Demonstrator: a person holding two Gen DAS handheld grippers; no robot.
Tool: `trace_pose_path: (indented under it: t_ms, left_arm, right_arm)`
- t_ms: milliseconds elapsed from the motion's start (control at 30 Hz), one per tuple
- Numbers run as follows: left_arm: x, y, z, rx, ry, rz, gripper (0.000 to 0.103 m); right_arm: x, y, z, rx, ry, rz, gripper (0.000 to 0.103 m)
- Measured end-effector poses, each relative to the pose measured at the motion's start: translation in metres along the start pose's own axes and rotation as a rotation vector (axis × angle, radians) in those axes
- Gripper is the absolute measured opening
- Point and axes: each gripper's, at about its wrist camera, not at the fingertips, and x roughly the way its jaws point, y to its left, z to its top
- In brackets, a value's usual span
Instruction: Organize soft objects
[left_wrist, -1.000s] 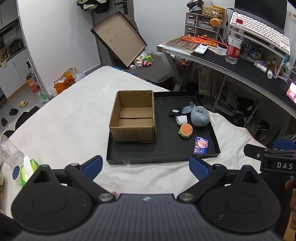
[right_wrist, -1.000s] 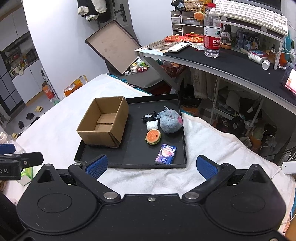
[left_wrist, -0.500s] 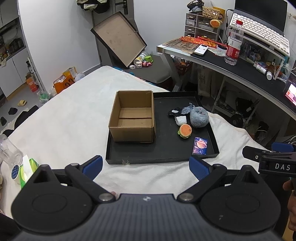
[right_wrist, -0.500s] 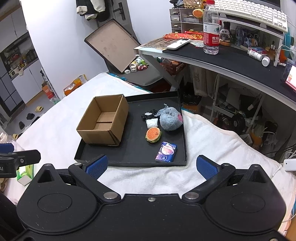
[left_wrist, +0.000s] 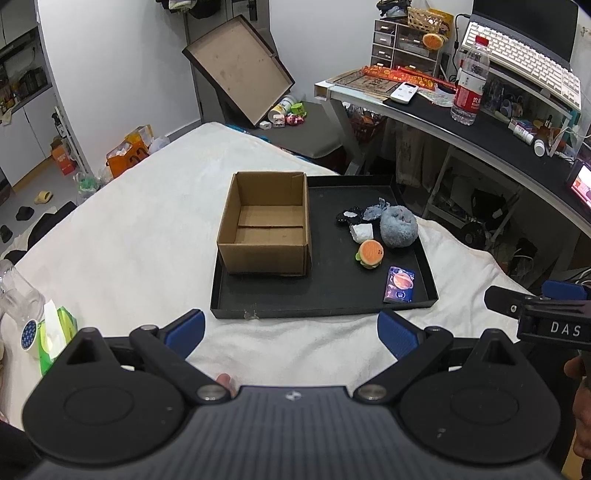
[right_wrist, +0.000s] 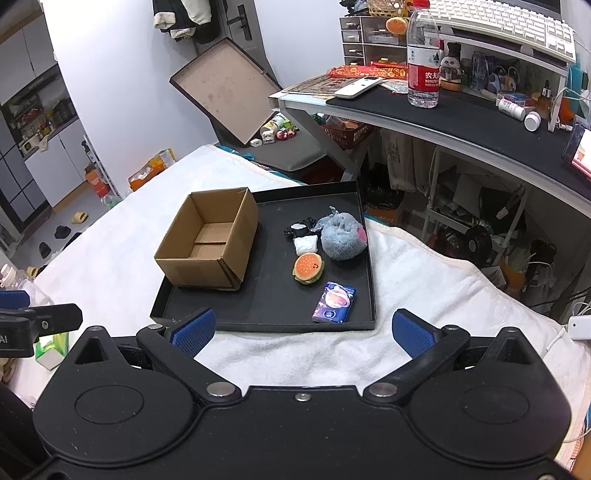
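Note:
A black tray (left_wrist: 369, 315) (right_wrist: 266, 326) lies on a white towel. On its left stands an open, empty cardboard box (left_wrist: 266, 254) (right_wrist: 207, 273). On its right lie a grey-blue plush (left_wrist: 399, 230) (right_wrist: 341, 240), a burger plush (left_wrist: 370, 254) (right_wrist: 308, 268), a small white soft piece (left_wrist: 362, 232) (right_wrist: 306, 243), a black-and-white piece (left_wrist: 347, 216) (right_wrist: 297, 229) and a purple tissue pack (left_wrist: 400, 284) (right_wrist: 334, 302). My left gripper (left_wrist: 291, 332) and right gripper (right_wrist: 301, 332) are both open and empty, held short of the tray's near edge.
A green tissue pack (left_wrist: 55, 338) and a clear plastic bottle (left_wrist: 16, 295) sit at the left. A cluttered desk (right_wrist: 480, 122) with a water bottle (right_wrist: 423, 59) stands to the right. A tray lid (left_wrist: 238, 68) leans on the far wall.
Both grippers have drifted slightly back, so the tray sits a little further away in view. Nothing on the tray has moved, and both grippers remain open.

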Motion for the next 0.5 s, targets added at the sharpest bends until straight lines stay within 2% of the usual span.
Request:
trace_pose_path:
  t_ms: [500]
  left_arm:
    - [0.009,0.005,0.012,-0.016,0.063,0.026,0.099]
  right_arm:
    - [0.005,-0.005,0.003,0.014,0.005,0.004,0.103]
